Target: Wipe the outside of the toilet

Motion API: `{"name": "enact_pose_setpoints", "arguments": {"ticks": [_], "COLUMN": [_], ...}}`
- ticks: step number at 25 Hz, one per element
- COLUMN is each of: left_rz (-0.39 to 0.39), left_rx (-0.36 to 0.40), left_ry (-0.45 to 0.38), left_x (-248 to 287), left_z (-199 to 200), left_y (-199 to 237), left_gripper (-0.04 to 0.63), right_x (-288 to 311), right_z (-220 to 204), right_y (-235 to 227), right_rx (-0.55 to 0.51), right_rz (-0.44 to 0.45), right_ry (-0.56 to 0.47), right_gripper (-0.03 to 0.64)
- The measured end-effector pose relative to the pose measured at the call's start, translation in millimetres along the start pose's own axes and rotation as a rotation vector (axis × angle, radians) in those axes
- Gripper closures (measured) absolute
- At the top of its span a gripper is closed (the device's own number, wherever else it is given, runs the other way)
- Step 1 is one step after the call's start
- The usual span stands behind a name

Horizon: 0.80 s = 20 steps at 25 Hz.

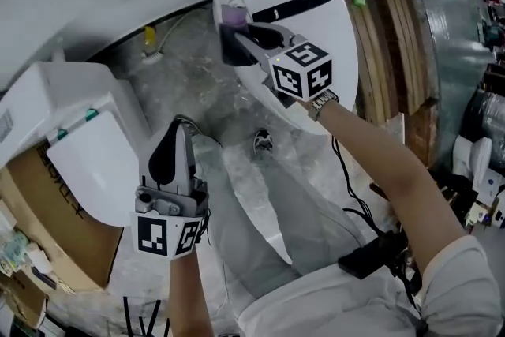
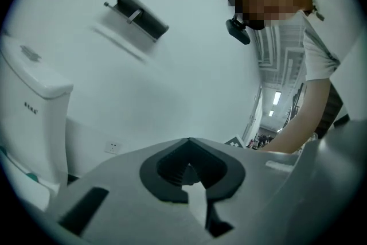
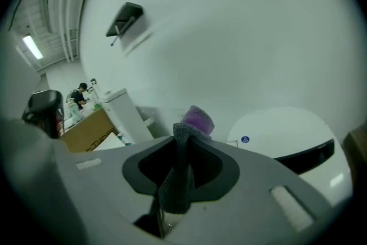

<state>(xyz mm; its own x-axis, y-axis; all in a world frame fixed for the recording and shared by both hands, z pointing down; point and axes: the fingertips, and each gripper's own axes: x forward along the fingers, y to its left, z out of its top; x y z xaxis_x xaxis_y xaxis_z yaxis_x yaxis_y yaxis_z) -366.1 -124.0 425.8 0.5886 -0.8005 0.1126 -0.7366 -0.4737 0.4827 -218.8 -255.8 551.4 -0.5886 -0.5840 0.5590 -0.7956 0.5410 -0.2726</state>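
A white toilet with a closed oval lid and a black slot stands at the top of the head view; in the right gripper view it lies to the lower right. My right gripper is shut on a grey and purple cloth at the lid's left edge. In its own view the cloth sticks out past the gripper. My left gripper hangs lower left, away from that toilet, shut with nothing in it.
A second white toilet with a tank stands at the left, beside a cardboard box. A black holder is fixed on the white wall. Wooden boards lean at the right. Plastic sheeting covers the floor.
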Motion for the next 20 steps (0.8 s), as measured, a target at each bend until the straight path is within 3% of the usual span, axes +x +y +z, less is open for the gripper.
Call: {"name": "enact_pose_setpoints", "arguments": {"ticks": [5,9,11,13,16,18,20], "left_rz": [0.045,0.117,0.135,0.134,0.080,0.035,0.042], "left_rx": [0.117,0.258,0.283,0.277,0.326,0.352,0.371], "left_ry": [-0.059,-0.070,-0.084,-0.096,-0.034,0.001,-0.003], "left_x": [-52,-94,-116,-139,-173,-188,-199], "left_z": [91,147,167,182,183,181,183], "left_y": [-110,-159,-184,-218,-281,-316,-339], "left_gripper": [0.592,0.592,0.592,0.592,0.592,0.592,0.592], "right_x": [-150,-248,-297,-349,-424,-457,-479], "right_z": [41,93,119,144,167,175,177], "right_y": [35,61,75,90,118,139,161], "right_rx": [-0.108,-0.231,-0.265,-0.278,-0.274,-0.282,-0.261], "right_rz": [0.126,0.187,0.212,0.229,0.248,0.267,0.296], "right_ry": [-0.025,-0.118,-0.170,-0.219,-0.271,-0.276,-0.274], "right_gripper": [0.535,0.535,0.535,0.535,0.535,0.535,0.537]}}
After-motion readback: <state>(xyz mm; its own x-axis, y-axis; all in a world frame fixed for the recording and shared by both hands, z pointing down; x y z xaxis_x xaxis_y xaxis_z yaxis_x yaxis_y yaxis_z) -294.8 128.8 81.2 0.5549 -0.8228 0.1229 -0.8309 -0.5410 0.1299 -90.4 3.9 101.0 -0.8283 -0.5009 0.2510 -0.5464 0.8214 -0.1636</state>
